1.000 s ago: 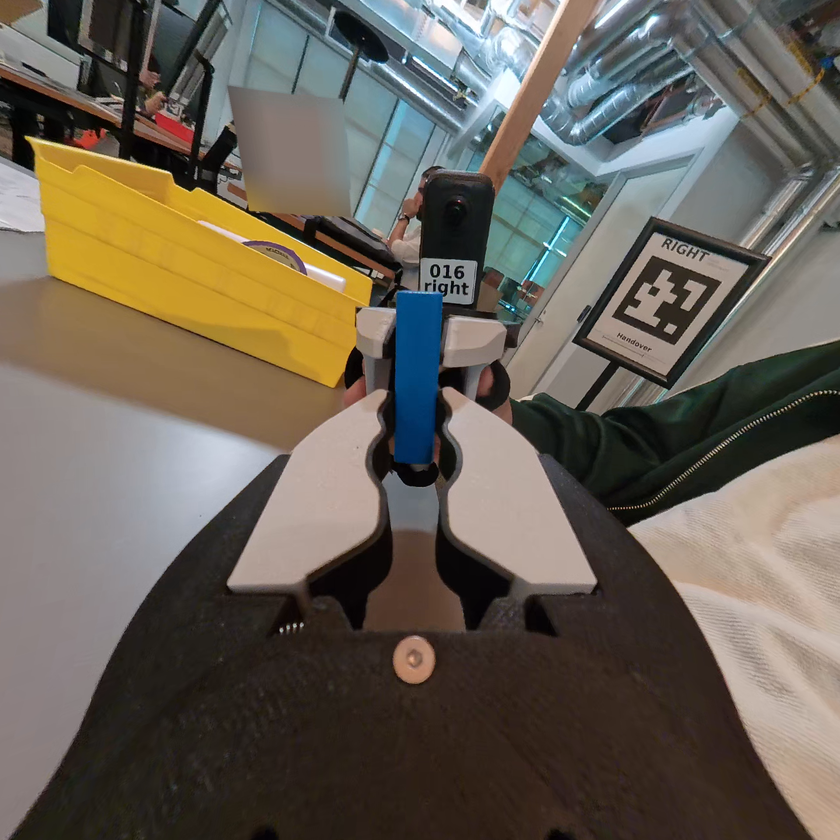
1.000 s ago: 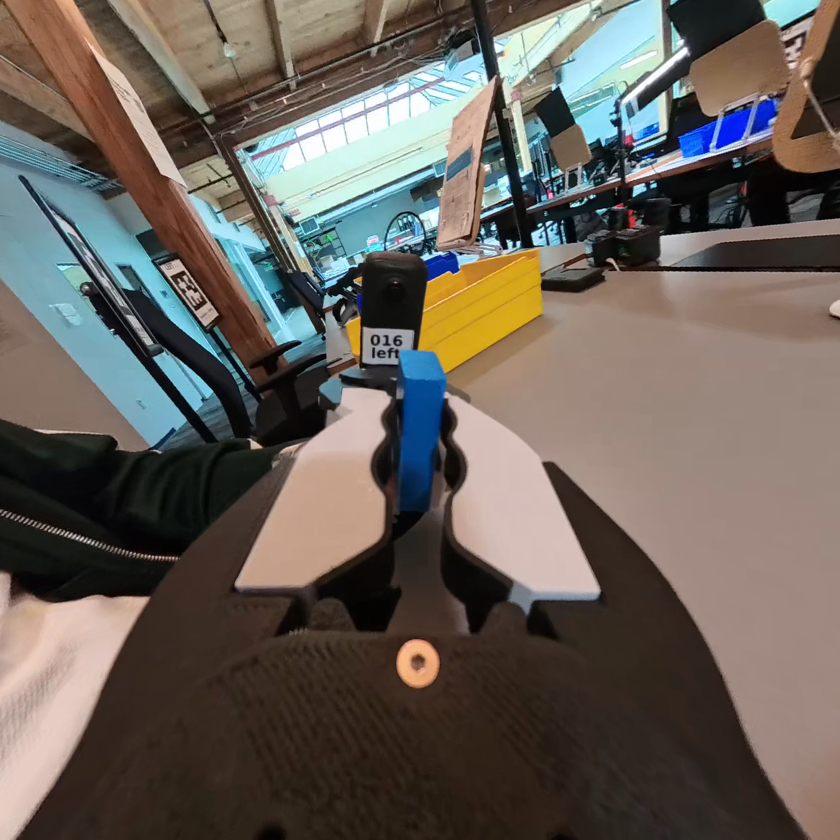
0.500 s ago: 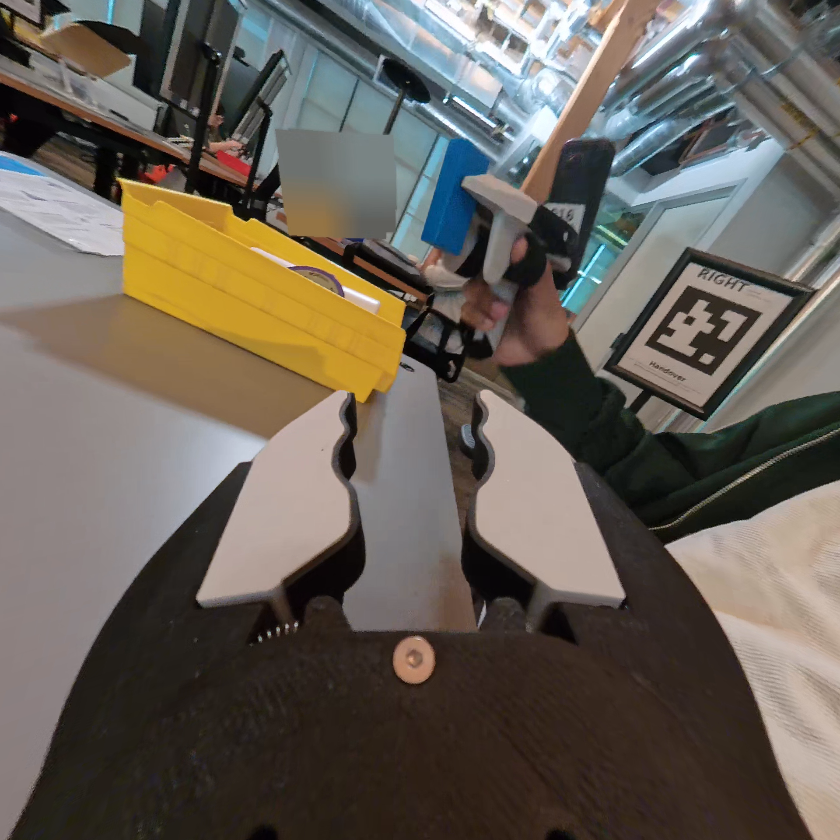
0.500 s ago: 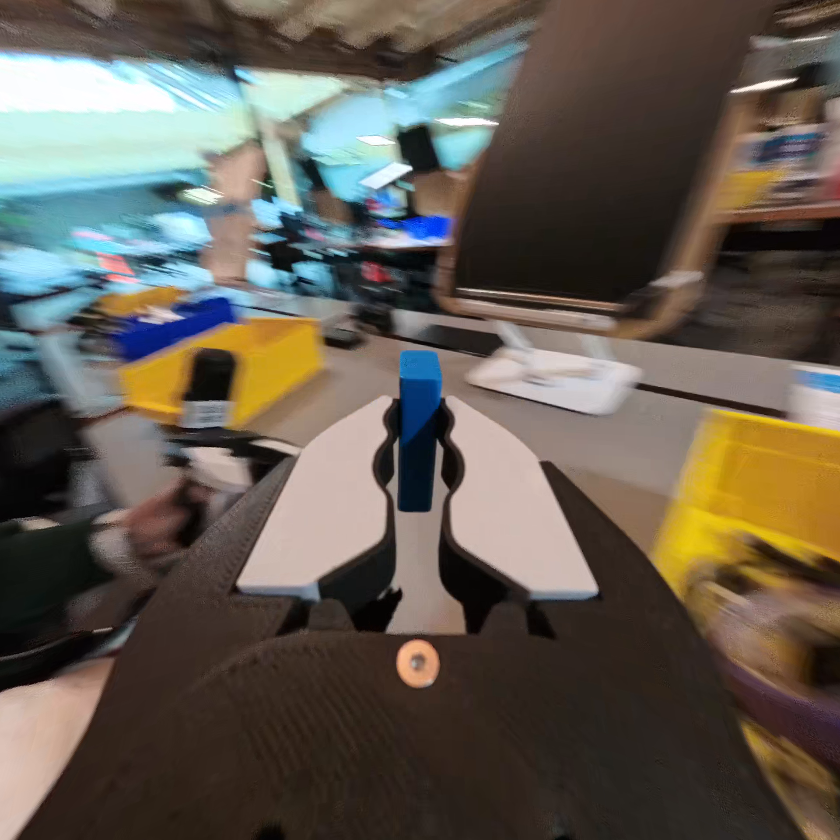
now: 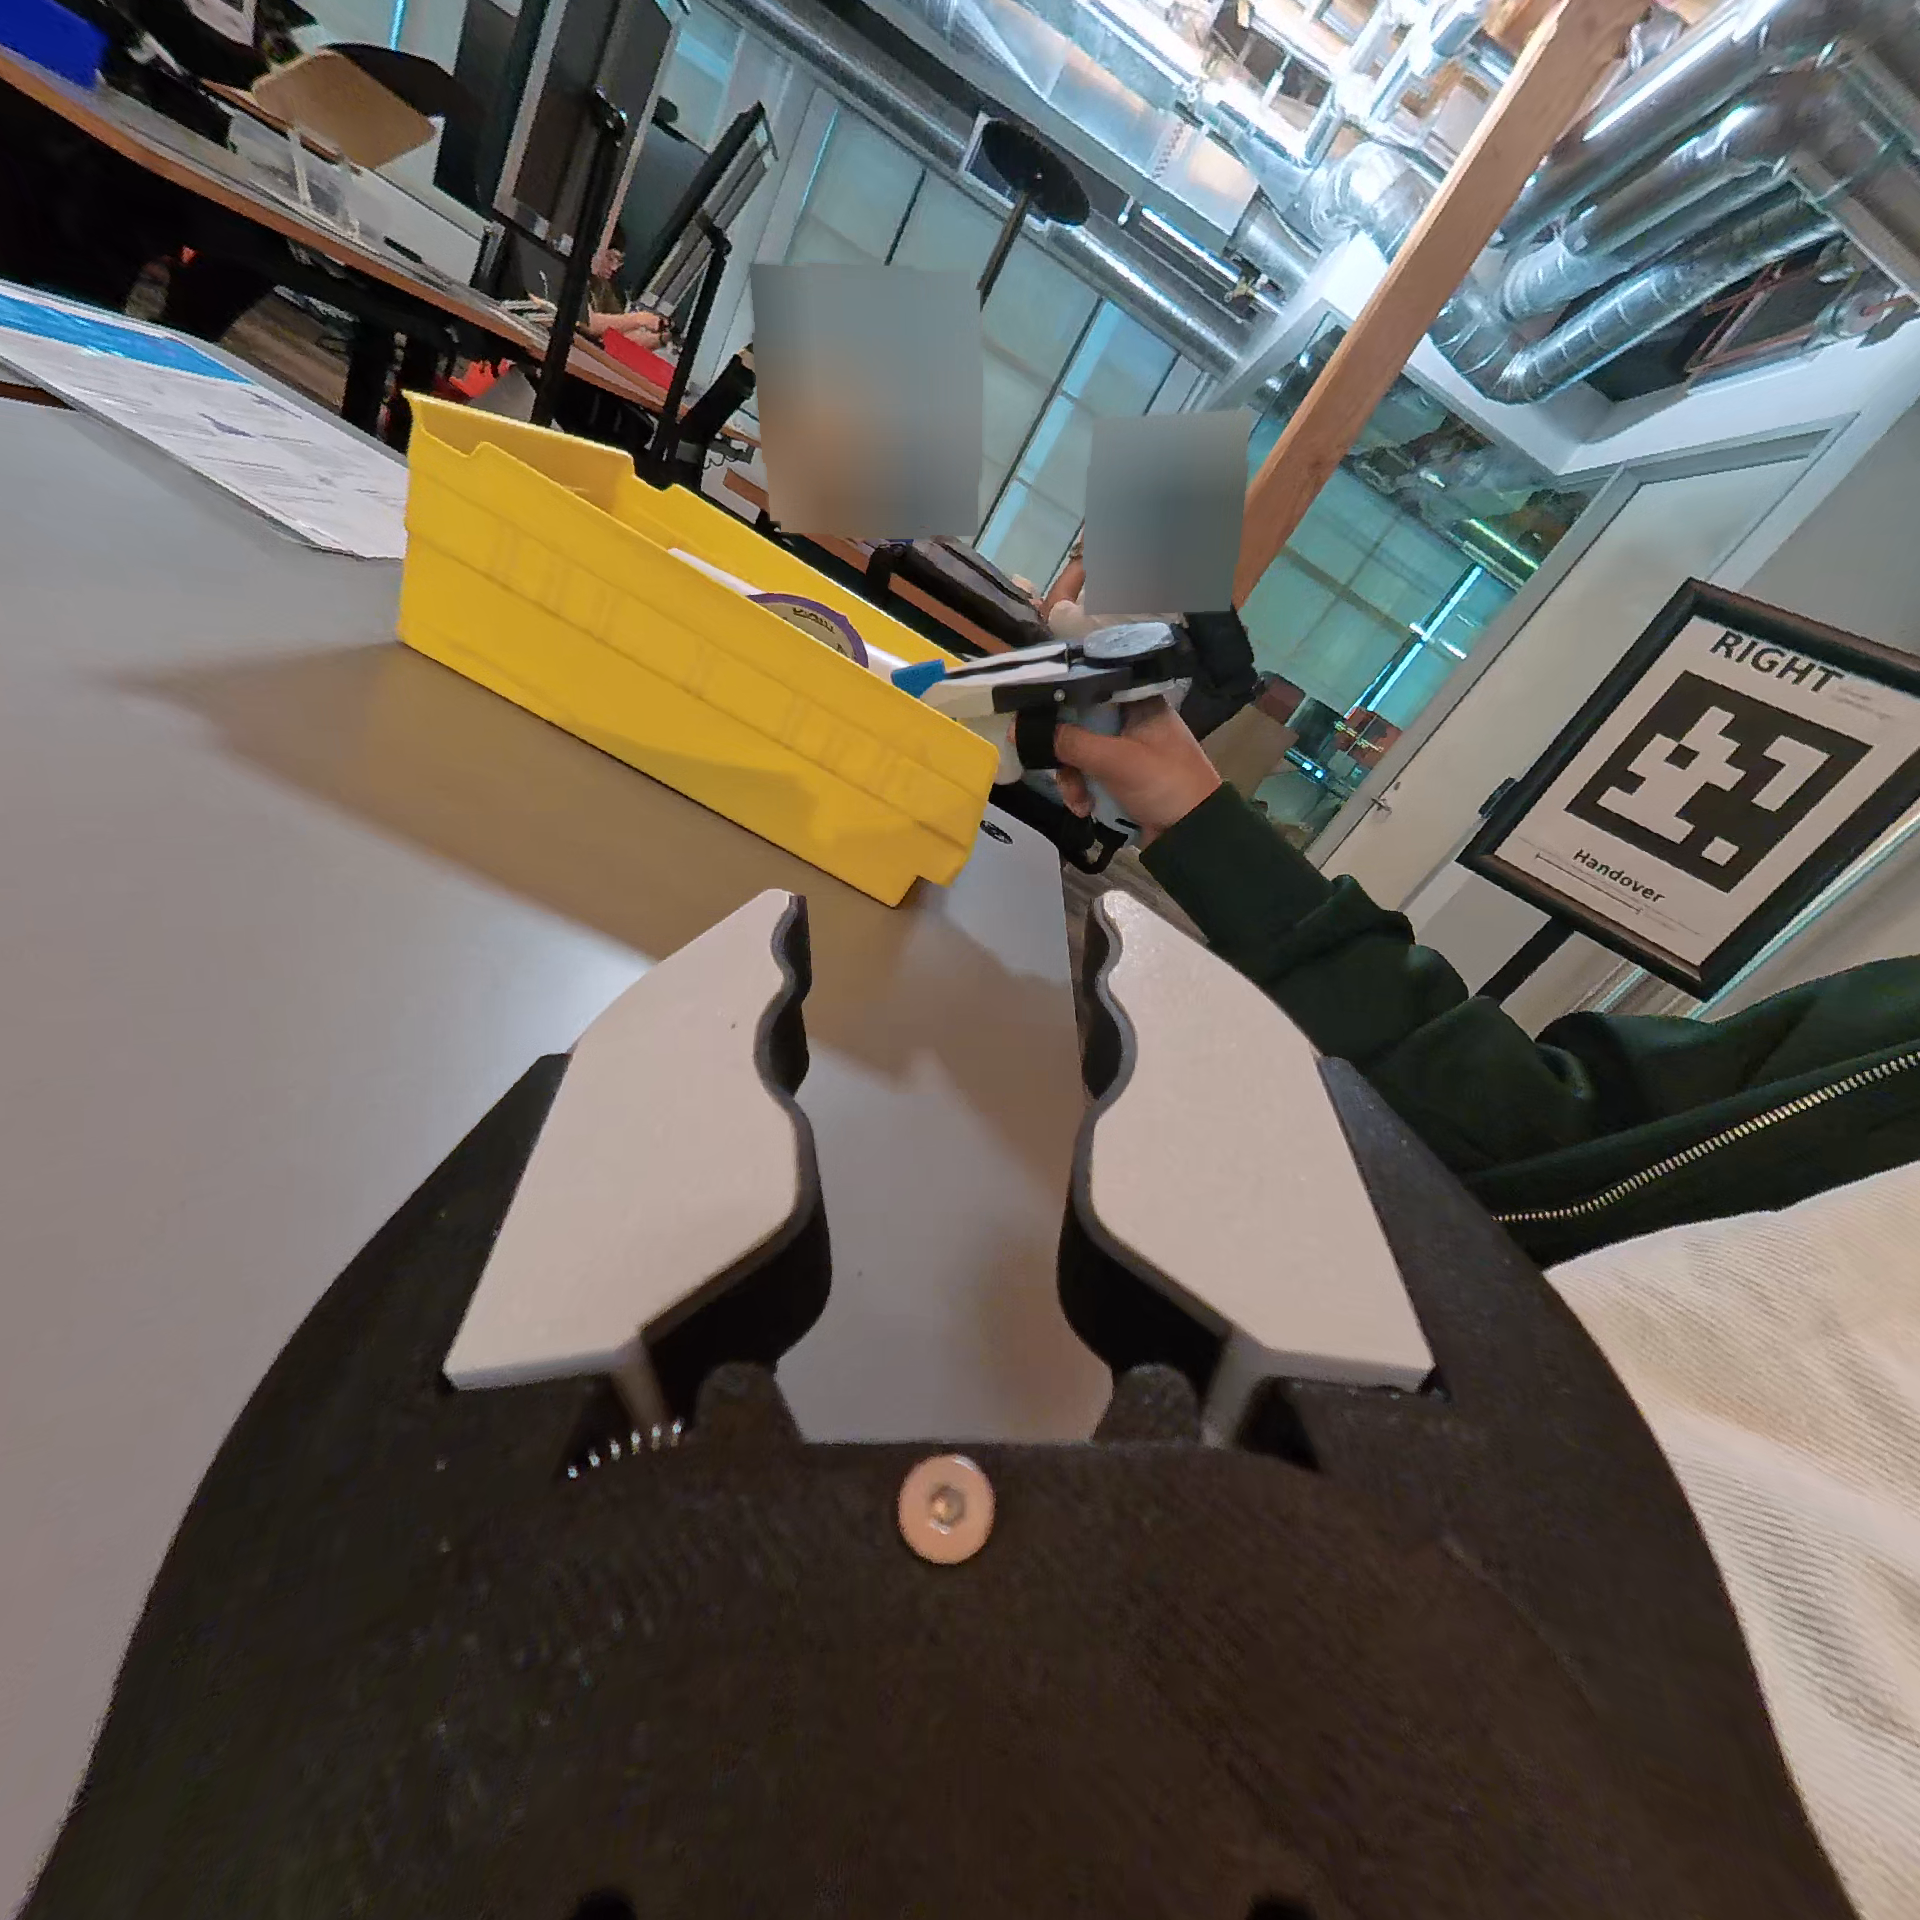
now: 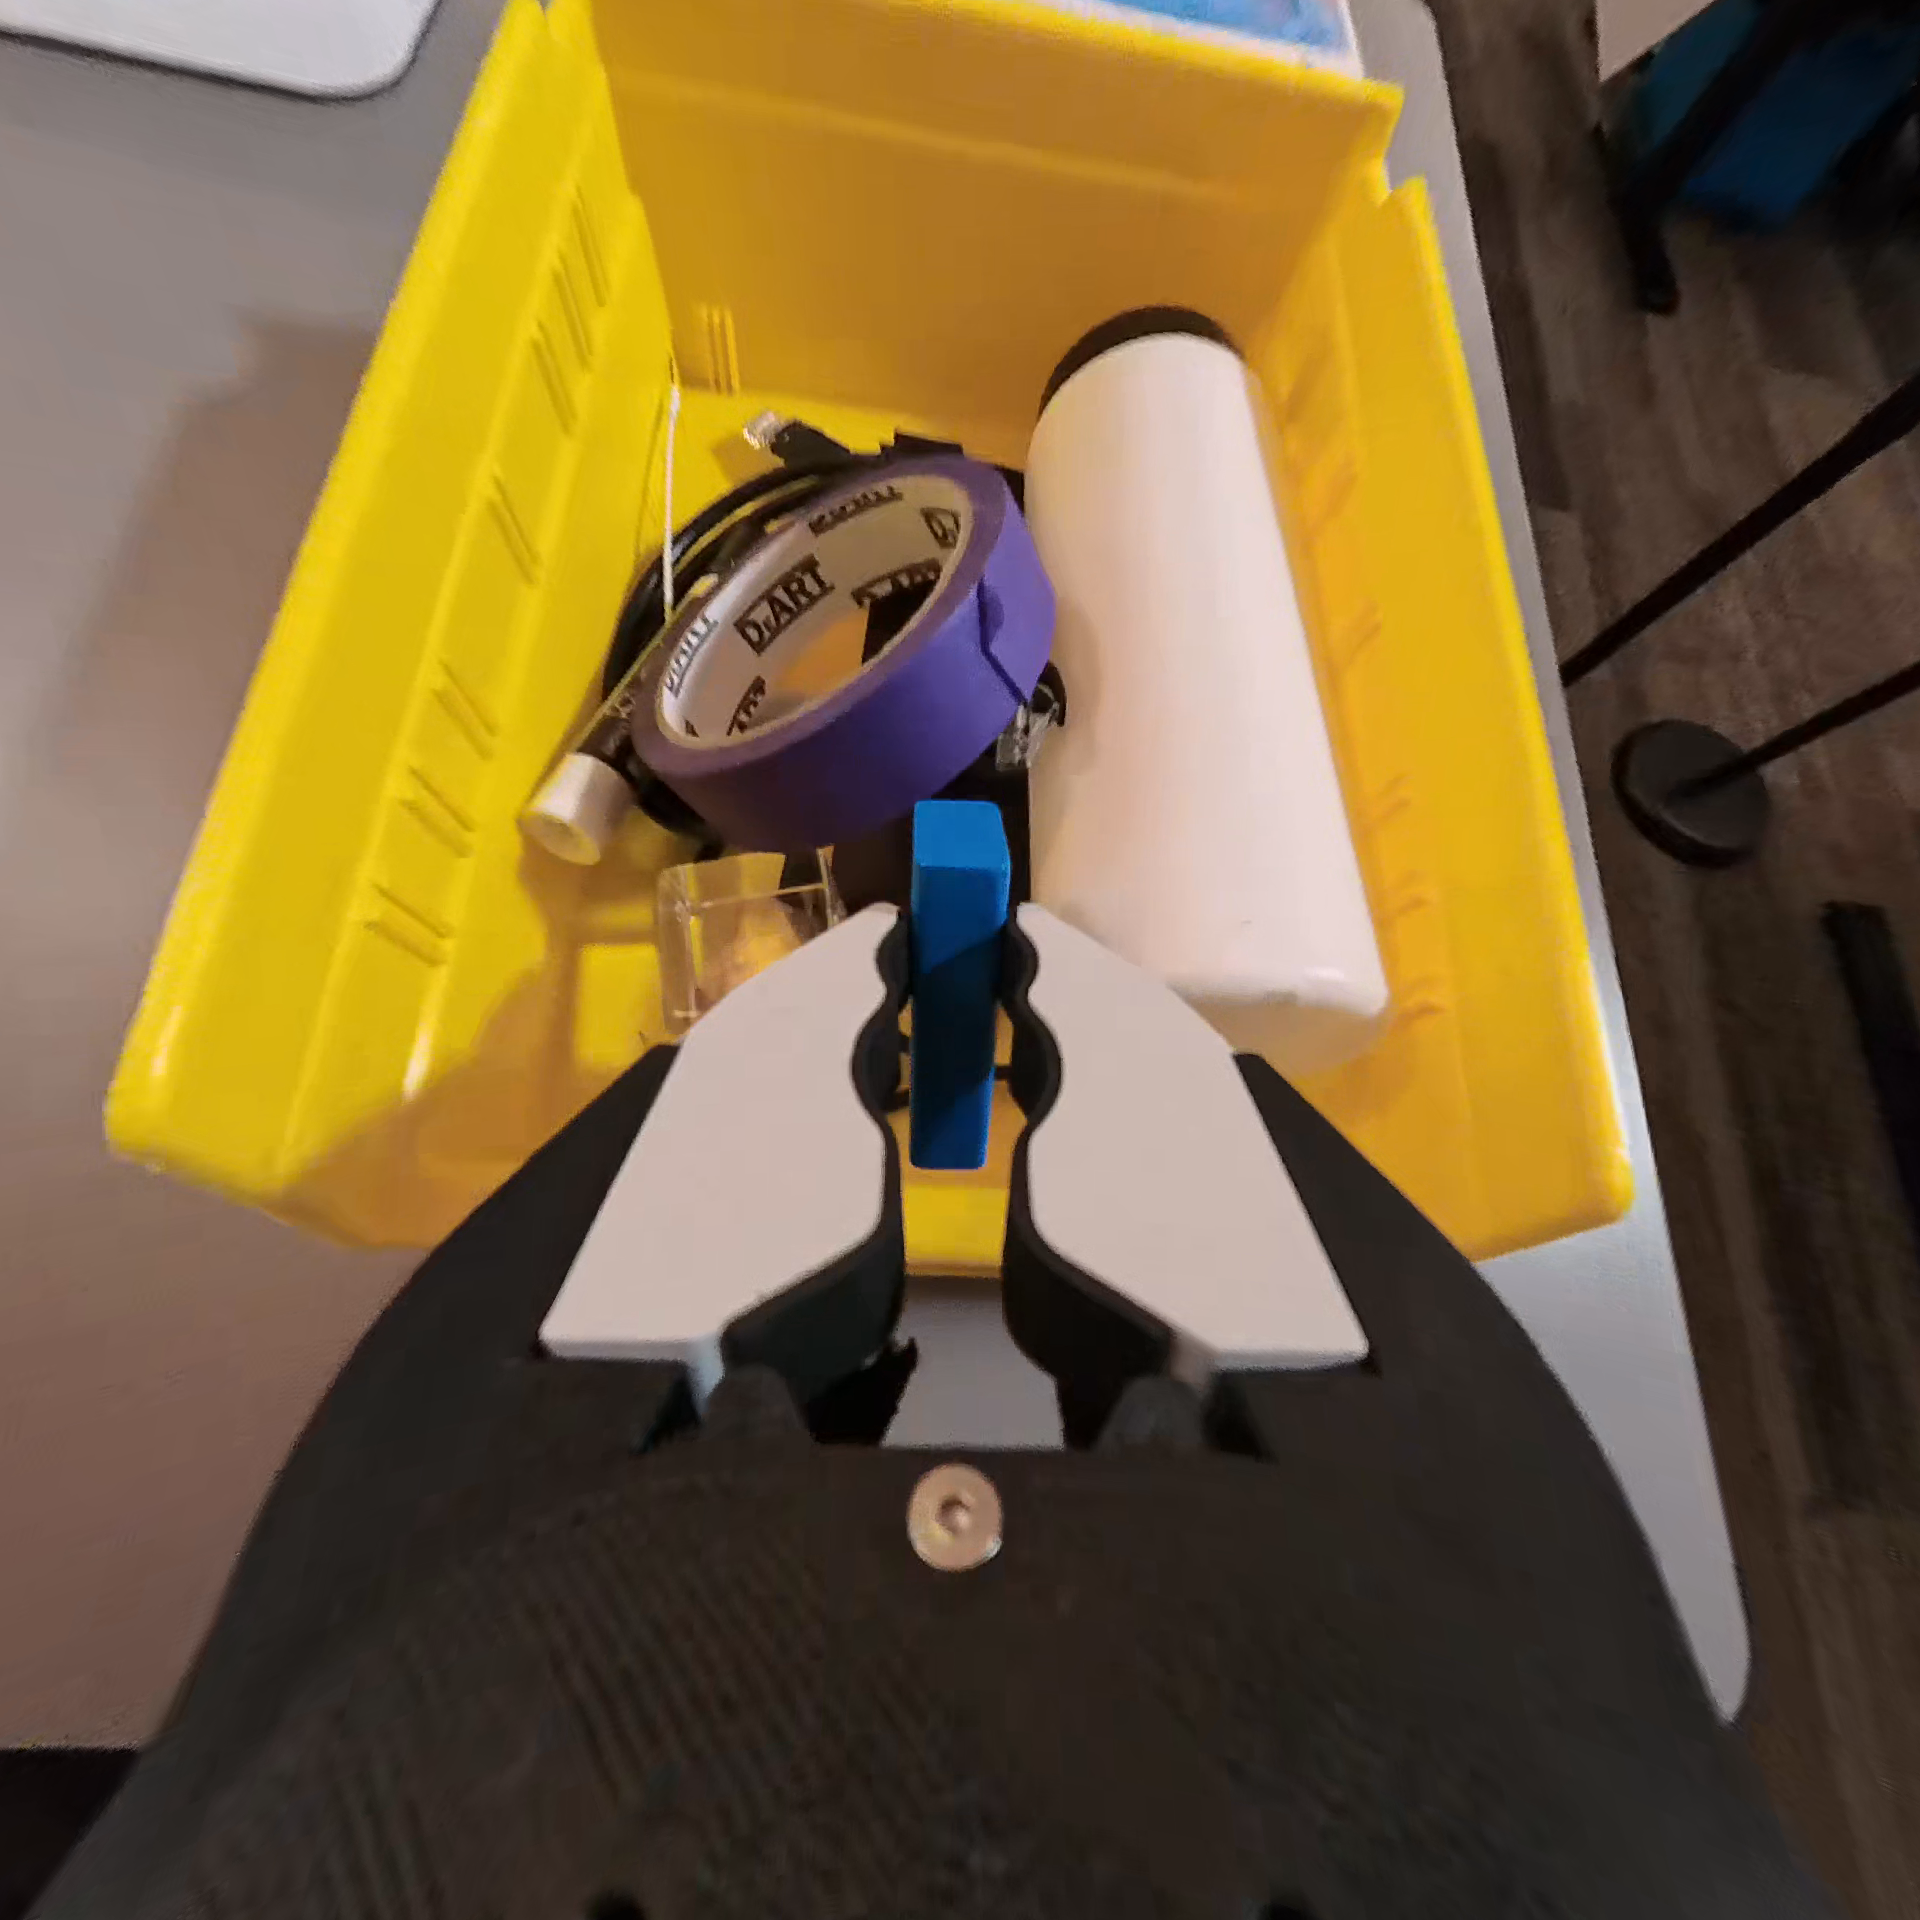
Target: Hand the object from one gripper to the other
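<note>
My right gripper [image 6: 956, 925] is shut on a blue block [image 6: 956, 987] and holds it upright over the near end of a yellow bin [image 6: 343, 790], pointing down into it. In the left wrist view the right gripper [image 5: 935, 688] hangs over the bin's right end [image 5: 727, 717] with the blue block's tip [image 5: 920, 677] showing. My left gripper [image 5: 943, 925] is open and empty, low over the grey table [image 5: 260, 935], well short of the bin.
The bin holds a purple tape roll [image 6: 873, 665], a white cylinder [image 6: 1195, 717], a black cable coil [image 6: 665, 613] and a clear plastic piece [image 6: 727, 925]. The table edge [image 6: 1662, 1351] lies just right of the bin. A framed marker sign [image 5: 1745, 790] stands beyond. The tips of one gripper are about 35 cm away from the tips of the other.
The left gripper opened and let go of the blue block. The right gripper carried the block away, swung over the yellow bin and now points down into it.
</note>
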